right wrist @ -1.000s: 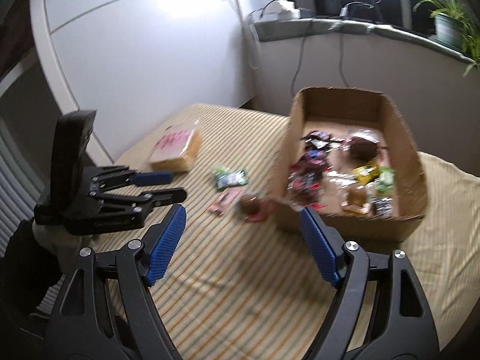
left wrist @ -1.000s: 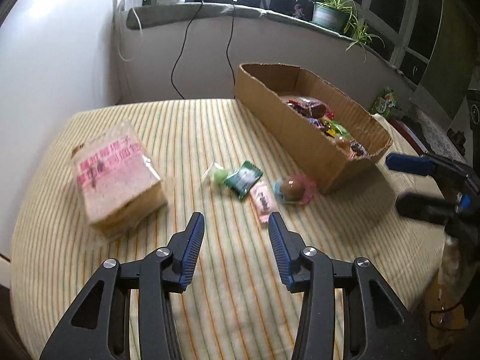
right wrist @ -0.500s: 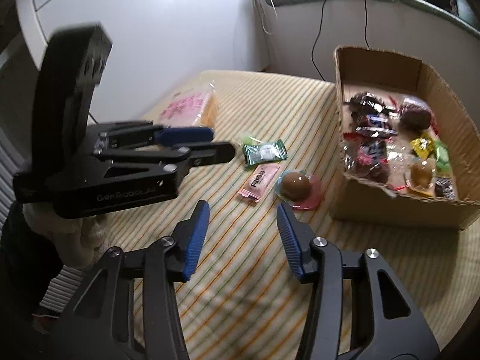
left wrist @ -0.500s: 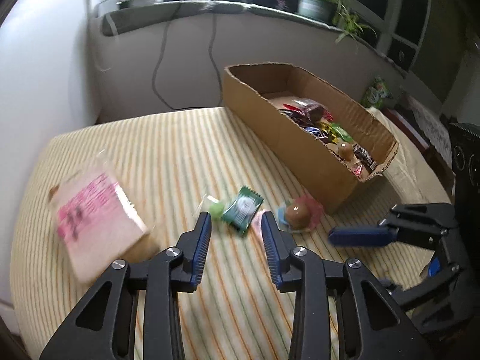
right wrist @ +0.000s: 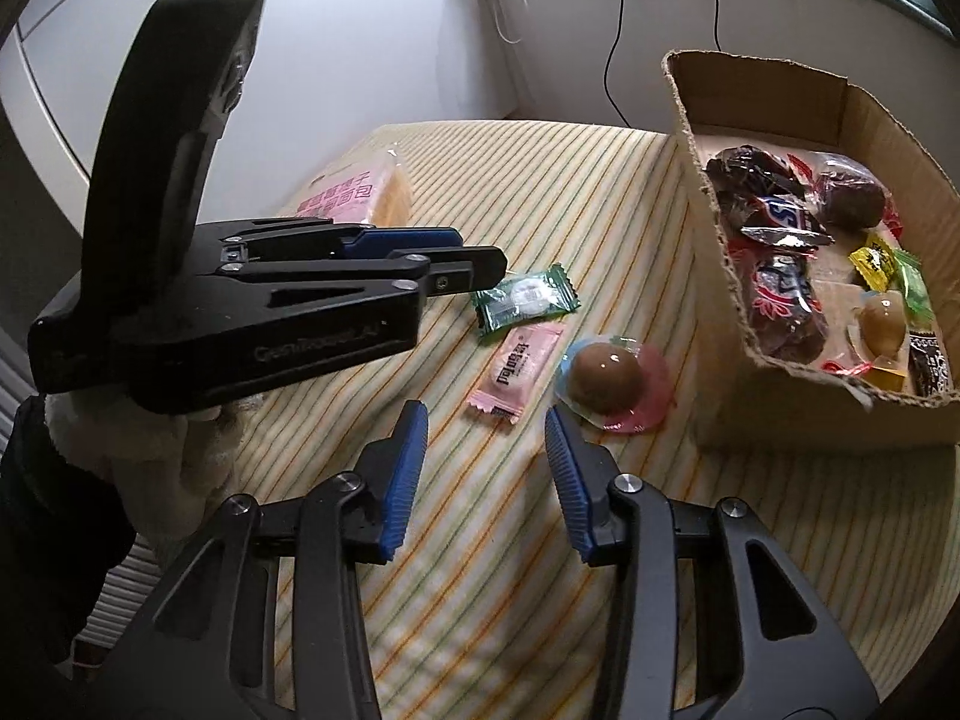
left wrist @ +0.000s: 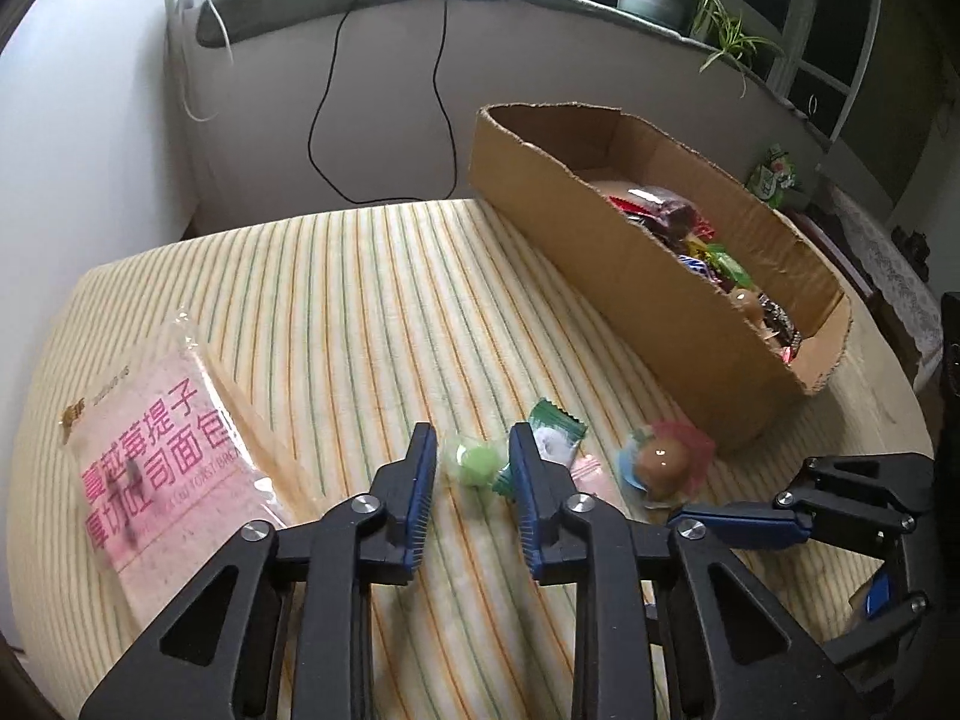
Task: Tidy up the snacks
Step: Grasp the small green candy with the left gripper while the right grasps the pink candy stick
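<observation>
Pickup stage: your left gripper (left wrist: 472, 468) is closing around the green candy (left wrist: 474, 463) (not pinched yet), left of the box (left wrist: 630, 276). Your right gripper (right wrist: 486, 450), narrowing and empty, sits near the jelly (right wrist: 609, 375). Squeeze, then lift.

The striped tabletop (left wrist: 360, 312) lay bare between the bread pack (left wrist: 162, 468) and the cardboard box (left wrist: 630, 276), leaving a wide lane. Nearer, loose sweets crowded the way: a green candy (left wrist: 474, 462), green wrapper (right wrist: 525, 300), pink wrapper (right wrist: 519, 363) and chocolate jelly cup (right wrist: 609, 375) beside the box's wall.
</observation>
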Demonstrator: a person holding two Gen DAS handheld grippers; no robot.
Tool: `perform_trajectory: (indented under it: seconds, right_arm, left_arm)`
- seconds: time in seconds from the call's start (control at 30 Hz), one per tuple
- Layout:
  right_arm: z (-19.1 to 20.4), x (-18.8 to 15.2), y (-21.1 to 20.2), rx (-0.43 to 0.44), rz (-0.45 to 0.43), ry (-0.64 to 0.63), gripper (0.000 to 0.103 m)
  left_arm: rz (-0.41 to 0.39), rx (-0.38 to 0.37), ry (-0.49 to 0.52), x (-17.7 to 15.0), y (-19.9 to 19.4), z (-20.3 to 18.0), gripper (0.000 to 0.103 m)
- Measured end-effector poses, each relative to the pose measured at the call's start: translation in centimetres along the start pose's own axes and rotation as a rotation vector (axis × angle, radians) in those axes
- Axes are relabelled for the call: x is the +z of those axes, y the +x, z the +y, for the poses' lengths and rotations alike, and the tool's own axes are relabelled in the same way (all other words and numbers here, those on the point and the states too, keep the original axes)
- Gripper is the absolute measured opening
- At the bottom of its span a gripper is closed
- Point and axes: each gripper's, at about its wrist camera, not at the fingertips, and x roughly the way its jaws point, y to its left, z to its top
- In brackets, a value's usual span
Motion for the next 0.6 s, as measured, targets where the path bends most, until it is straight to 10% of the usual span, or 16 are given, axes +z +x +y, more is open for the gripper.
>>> perform_trajectory:
  seconds: [0.6]
  right_arm:
    - [2.0, 1.4, 3.2, -0.095, 0.005, -0.034, 0.037]
  left_arm:
    - [0.029, 0.057, 0.129, -0.3, 1.0, -0.8, 0.022]
